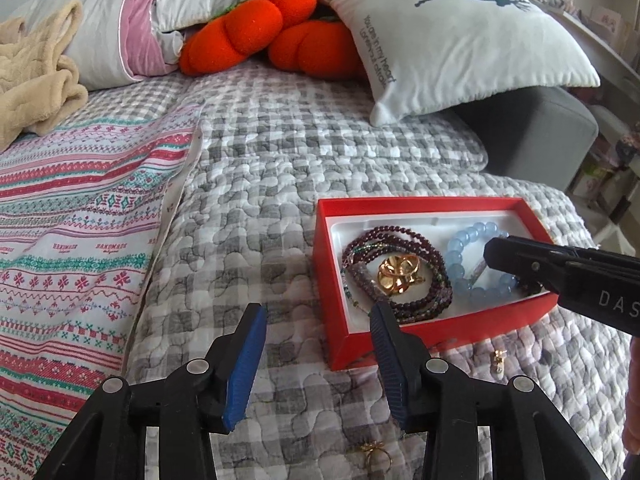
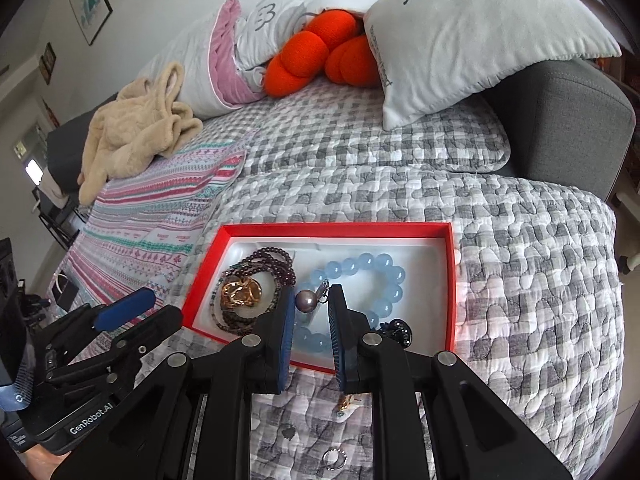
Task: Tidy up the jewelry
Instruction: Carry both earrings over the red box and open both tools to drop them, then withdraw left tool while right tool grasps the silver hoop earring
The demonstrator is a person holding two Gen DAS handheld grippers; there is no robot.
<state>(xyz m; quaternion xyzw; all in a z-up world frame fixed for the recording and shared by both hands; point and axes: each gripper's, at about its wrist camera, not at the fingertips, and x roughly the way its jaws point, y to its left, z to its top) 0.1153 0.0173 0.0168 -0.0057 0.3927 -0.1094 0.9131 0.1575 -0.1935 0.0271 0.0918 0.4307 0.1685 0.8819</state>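
While the right gripper (image 2: 311,300) pinches a pearl pendant (image 2: 303,300) over the red box (image 2: 454,280), above the blue bracelet (image 2: 360,266) inside it, the left gripper (image 1: 318,314) hangs released just beside the box.

left claw (image 1: 316,328): black arms, blue ribbed pads, silver rivets | right claw (image 2: 311,312): same

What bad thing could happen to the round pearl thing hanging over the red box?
The right gripper seems to pinch the pearl pendant only lightly, so it might slip and land on the blue bead bracelet rather than a bare spot of the red box. The gold ring and small earring lie loose on the quilt and could get bumped.
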